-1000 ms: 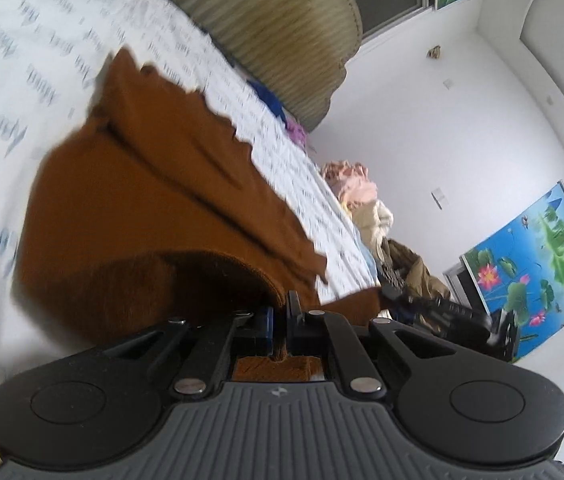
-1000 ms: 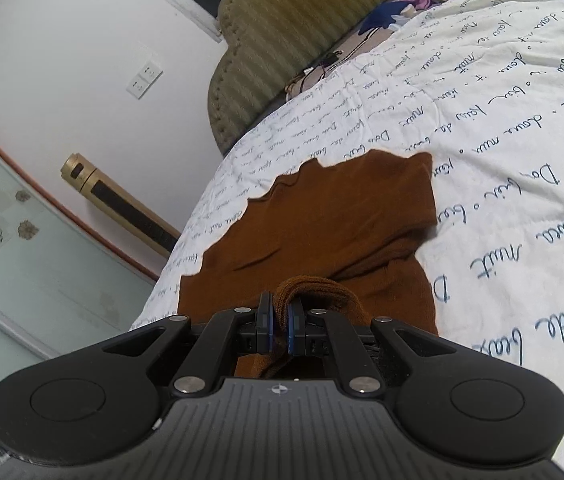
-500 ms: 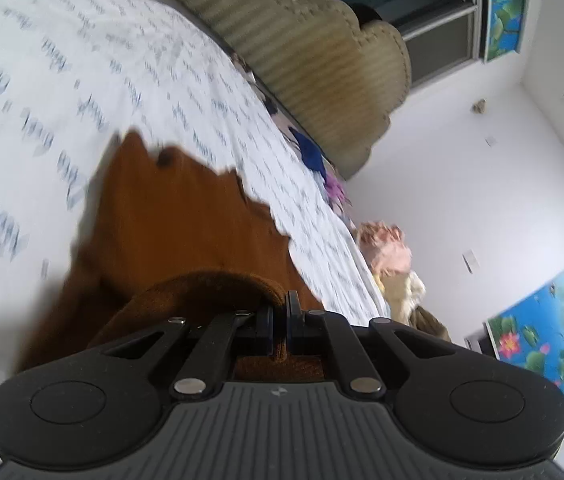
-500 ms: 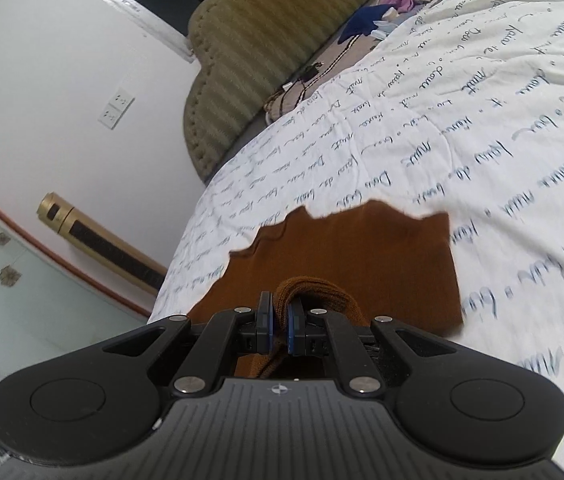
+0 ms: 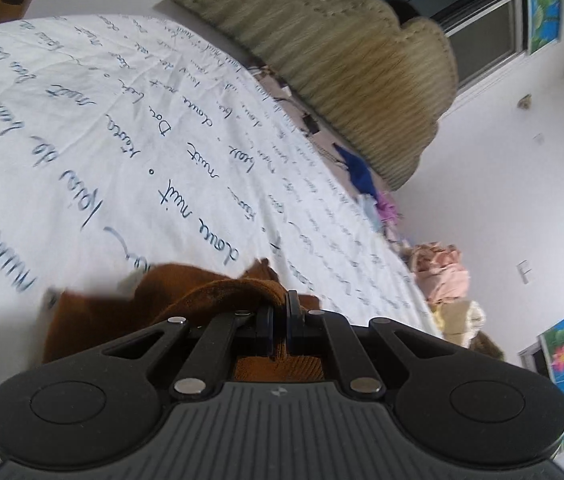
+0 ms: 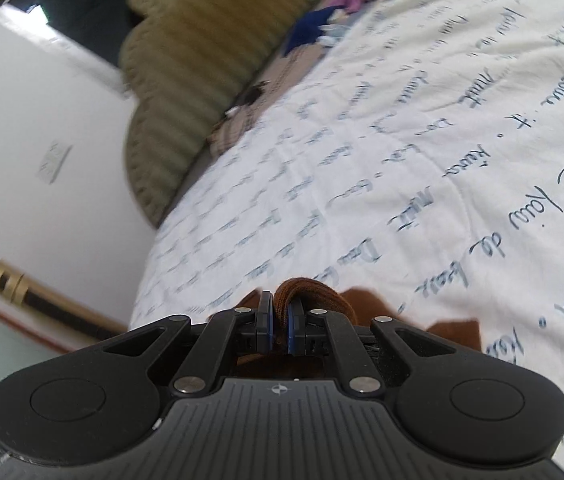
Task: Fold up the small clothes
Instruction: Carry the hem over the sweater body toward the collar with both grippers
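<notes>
Because the brown garment (image 5: 94, 316) is a soft, light knit, it should sag and drape wherever it is unsupported, so I judge the safest hold is on a hem or corner, with both hands keeping the edge taut to stop the layers sliding apart. Nearest the lens in the left wrist view, the left gripper (image 5: 278, 312) has its jaws pressed together on a thick rolled edge of the cloth, which bunches up just in front of them. In the right wrist view the right gripper (image 6: 279, 316) pinches another fold between its blue pads, the jaws nearly together with fabric filling the gap. Below both grippers the rest of the garment trails onto the bed (image 5: 130, 128), on the white sheet printed with script. Farther off stands a padded headboard (image 5: 362, 64), with other clothes (image 5: 442, 276) heaped along the far edge.
</notes>
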